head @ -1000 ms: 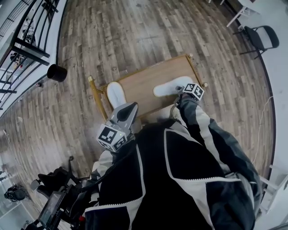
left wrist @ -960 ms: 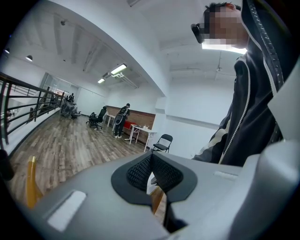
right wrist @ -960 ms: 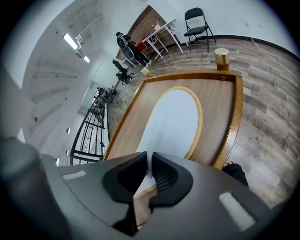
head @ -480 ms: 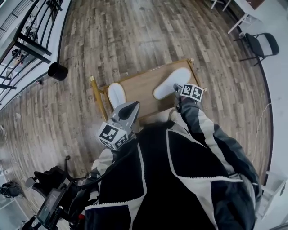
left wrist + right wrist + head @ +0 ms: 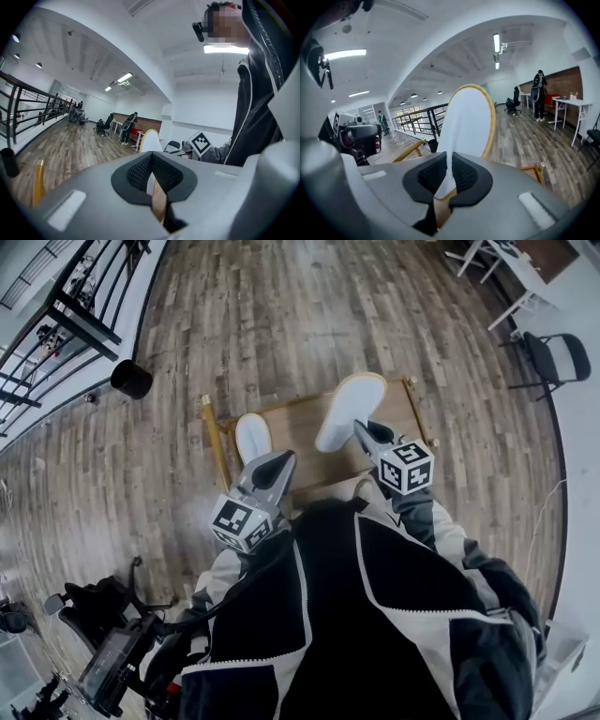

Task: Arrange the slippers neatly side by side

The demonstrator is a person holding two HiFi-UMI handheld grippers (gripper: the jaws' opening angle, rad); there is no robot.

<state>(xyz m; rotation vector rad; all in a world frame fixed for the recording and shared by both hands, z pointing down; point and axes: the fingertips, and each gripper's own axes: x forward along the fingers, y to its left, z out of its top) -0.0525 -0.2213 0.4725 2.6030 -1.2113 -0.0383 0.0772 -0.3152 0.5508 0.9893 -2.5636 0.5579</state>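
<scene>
Two white slippers with tan soles. In the head view the left slipper (image 5: 251, 437) sits over the left part of a low wooden table (image 5: 295, 427), and my left gripper (image 5: 279, 463) is shut on its near edge. The left gripper view shows a thin white and tan edge pinched between the pads (image 5: 140, 174), with the slipper (image 5: 151, 140) standing up beyond them. My right gripper (image 5: 364, 430) is shut on the heel edge of the right slipper (image 5: 347, 409), which is lifted above the table. Seen from the right gripper (image 5: 449, 176), that slipper (image 5: 466, 122) stands upright.
The table has gold corner posts (image 5: 208, 404). A black bin (image 5: 131, 379) stands on the wood floor to the left, by a railing (image 5: 56, 315). A black chair (image 5: 562, 357) and a white table (image 5: 511, 268) are at the far right. People stand far off (image 5: 539, 93).
My right gripper has risen and rolled, lifting the right slipper off the table so that it now points away. The left gripper and its slipper have hardly moved.
</scene>
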